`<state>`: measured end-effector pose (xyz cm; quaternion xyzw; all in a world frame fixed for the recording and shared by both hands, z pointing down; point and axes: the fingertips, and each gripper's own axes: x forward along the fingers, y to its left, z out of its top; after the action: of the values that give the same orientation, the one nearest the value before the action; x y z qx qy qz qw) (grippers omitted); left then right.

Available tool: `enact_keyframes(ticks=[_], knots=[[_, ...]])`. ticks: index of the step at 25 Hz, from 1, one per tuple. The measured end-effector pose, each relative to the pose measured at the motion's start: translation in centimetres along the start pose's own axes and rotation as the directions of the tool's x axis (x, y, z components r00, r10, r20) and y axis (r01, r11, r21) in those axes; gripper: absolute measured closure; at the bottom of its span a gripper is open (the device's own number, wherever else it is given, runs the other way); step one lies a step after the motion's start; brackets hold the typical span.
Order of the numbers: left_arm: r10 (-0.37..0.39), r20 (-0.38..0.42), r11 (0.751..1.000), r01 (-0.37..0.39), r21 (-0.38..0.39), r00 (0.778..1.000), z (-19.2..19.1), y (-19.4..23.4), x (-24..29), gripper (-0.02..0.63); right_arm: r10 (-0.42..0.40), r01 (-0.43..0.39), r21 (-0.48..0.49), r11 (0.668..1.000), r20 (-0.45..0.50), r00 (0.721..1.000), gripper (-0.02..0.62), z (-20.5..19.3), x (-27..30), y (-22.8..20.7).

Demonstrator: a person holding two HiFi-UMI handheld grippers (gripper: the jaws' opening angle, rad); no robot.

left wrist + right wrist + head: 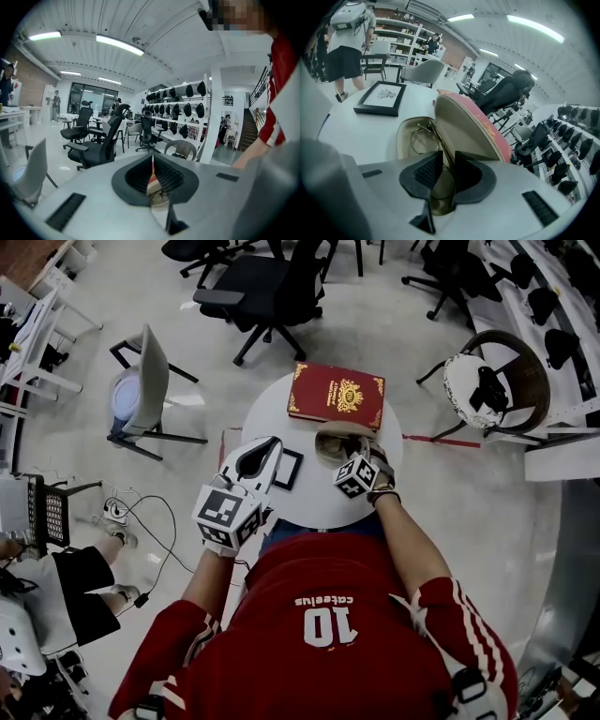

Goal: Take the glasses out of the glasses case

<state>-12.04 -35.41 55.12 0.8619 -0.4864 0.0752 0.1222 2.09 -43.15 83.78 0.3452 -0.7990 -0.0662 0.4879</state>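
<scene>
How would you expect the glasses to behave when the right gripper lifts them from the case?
The glasses look thin-wired, so probably light and easily bent under a hard squeeze. With so thin a wire between the right gripper's jaws, they may slip or swing. A temple might catch on the case as they rise.

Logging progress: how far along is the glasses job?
Done: case is open. In hand: right tongs straddle the glasses frame, gap showing; left tongs shut, empty. Left: clamp and lift; glasses lie in the case.
</scene>
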Motion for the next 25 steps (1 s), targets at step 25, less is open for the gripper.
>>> enact_keyframes(ticks=[25], knots=[[-0.025, -0.016, 1.000, 0.025, 0.002, 1.000, 2.6, -1.9, -1.9, 0.588, 0.050, -0.048, -0.075, 0.996, 0.034, 0.998, 0.568, 1.9, -4.6, 0.3]])
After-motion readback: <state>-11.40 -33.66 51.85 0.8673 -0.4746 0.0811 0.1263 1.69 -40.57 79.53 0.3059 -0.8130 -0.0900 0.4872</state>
